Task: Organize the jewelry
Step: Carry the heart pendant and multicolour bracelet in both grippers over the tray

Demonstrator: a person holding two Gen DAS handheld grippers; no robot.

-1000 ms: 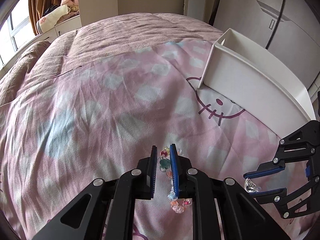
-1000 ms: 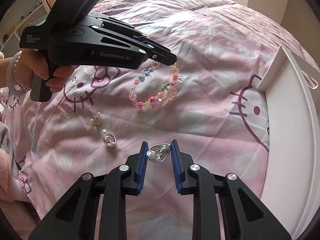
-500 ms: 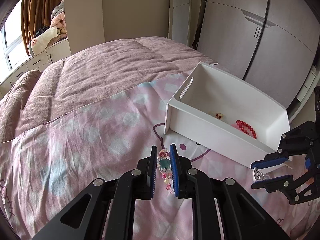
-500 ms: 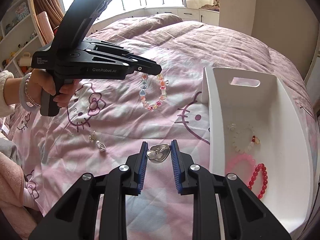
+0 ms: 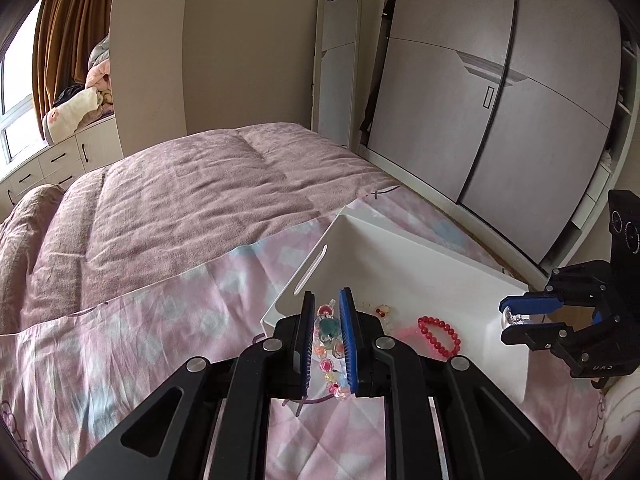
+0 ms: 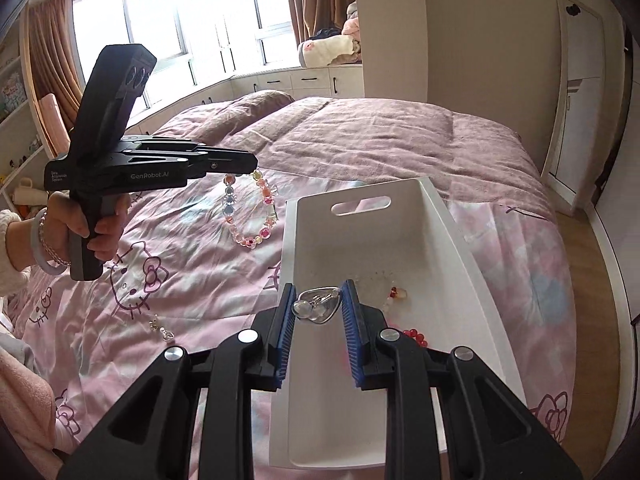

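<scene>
Bracelet [image 5: 329, 336] pinched in left gripper [image 5: 328, 312] (dangling beside bin [image 6: 460, 240]).

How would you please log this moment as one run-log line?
left gripper: shut on beaded bracelet, beside white bin | right gripper: shut on silver earring, above bin | on bed: small earrings

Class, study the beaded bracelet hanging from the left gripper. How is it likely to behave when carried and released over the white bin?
The beaded bracelet probably acts floppy: it droops in a loose loop below the left gripper. Hanging free, it may well swing in transit. Released over the white bin, it would likely collapse into a heap, as the red bracelet lies slack there.
</scene>
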